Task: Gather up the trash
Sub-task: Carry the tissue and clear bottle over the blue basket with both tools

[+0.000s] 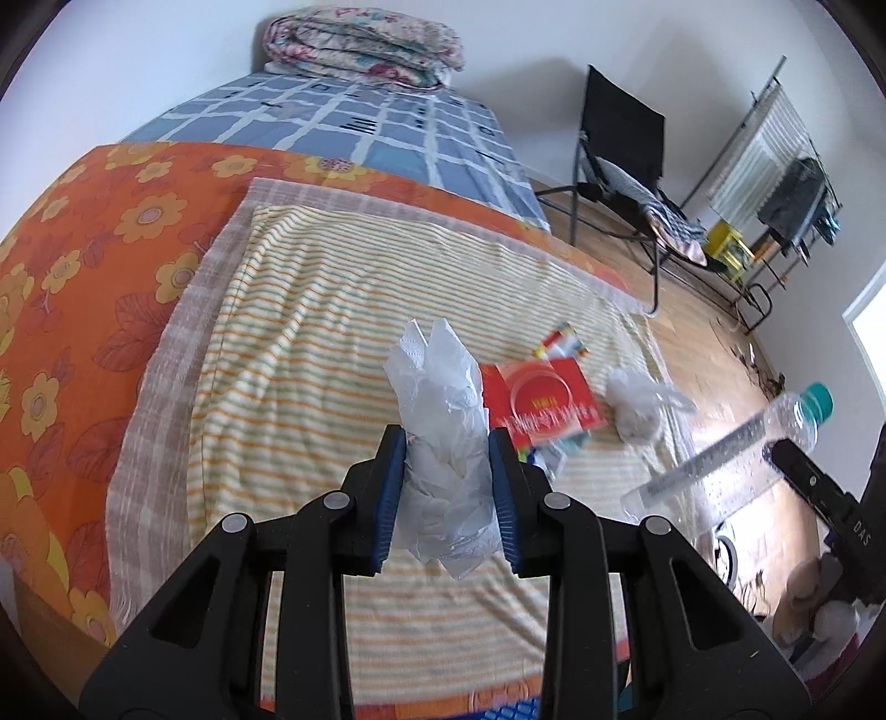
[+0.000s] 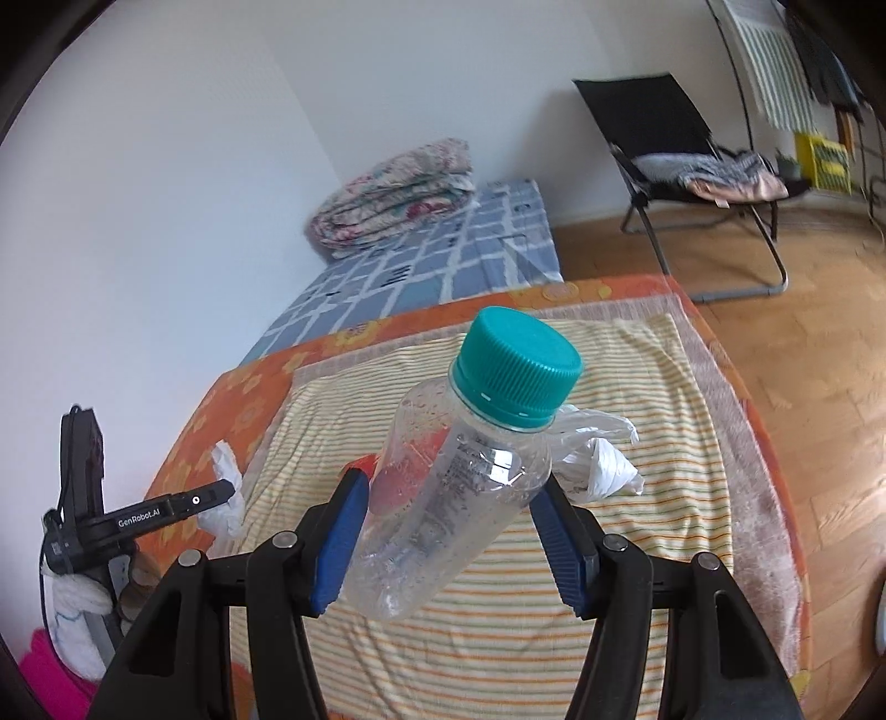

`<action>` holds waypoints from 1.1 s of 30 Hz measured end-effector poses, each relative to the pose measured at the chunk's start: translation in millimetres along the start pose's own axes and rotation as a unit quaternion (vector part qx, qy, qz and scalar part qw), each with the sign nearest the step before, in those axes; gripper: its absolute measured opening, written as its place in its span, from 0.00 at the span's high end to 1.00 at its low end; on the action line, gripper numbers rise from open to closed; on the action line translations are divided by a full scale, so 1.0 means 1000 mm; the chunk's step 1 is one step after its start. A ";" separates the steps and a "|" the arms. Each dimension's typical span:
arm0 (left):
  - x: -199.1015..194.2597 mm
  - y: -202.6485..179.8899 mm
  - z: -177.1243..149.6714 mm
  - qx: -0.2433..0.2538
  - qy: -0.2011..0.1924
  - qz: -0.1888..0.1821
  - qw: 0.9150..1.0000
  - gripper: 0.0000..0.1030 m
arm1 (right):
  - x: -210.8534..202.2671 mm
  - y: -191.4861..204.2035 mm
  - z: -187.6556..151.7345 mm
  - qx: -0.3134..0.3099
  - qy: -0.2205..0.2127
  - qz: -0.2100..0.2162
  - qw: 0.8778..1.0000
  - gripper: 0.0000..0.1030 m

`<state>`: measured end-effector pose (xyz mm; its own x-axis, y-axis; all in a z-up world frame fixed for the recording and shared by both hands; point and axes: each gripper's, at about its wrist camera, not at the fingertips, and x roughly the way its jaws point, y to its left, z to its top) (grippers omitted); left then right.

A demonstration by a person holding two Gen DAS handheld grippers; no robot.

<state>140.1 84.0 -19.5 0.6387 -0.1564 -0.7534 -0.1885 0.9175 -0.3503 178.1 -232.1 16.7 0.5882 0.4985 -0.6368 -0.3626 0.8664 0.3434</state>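
My left gripper (image 1: 447, 487) is shut on a crumpled white tissue (image 1: 443, 432) and holds it above the striped towel (image 1: 310, 343) on the bed. My right gripper (image 2: 451, 518) is shut on an empty clear plastic bottle (image 2: 459, 498) with a teal cap (image 2: 515, 368); the bottle also shows at the right of the left wrist view (image 1: 736, 448). On the towel lie a red packet (image 1: 540, 401), a small colourful wrapper (image 1: 562, 340) and a crumpled clear plastic bag (image 1: 637, 407), which also shows behind the bottle in the right wrist view (image 2: 598, 459).
The bed has an orange flowered cover (image 1: 83, 277) and a blue checked sheet (image 1: 354, 122) with a folded quilt (image 1: 365, 47) at the far end. A black folding chair (image 2: 692, 166) with clothes and a drying rack (image 1: 775, 166) stand on the wooden floor (image 2: 803, 360).
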 end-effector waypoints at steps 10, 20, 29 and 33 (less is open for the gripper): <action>-0.024 -0.013 -0.050 0.036 0.025 -0.009 0.999 0.71 | -0.028 0.025 -0.037 -0.057 0.014 0.020 0.998 0.39; -0.030 -0.027 -0.105 0.066 0.058 -0.019 0.996 0.71 | -0.045 0.049 -0.082 -0.112 0.040 0.039 0.992 0.39; -0.019 -0.031 -0.157 0.080 0.105 -0.021 0.991 0.71 | -0.048 0.065 -0.135 -0.181 0.075 0.033 0.980 0.39; -0.016 -0.033 -0.178 0.083 0.120 -0.021 0.989 0.71 | -0.045 0.067 -0.154 -0.194 0.095 0.036 0.976 0.39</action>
<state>2.6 -8.6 -95.0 0.4443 -0.2605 -0.8572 -0.0281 0.9523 -0.3040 15.4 -200.9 -37.8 0.4198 0.5114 -0.7498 -0.6658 0.7350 0.1285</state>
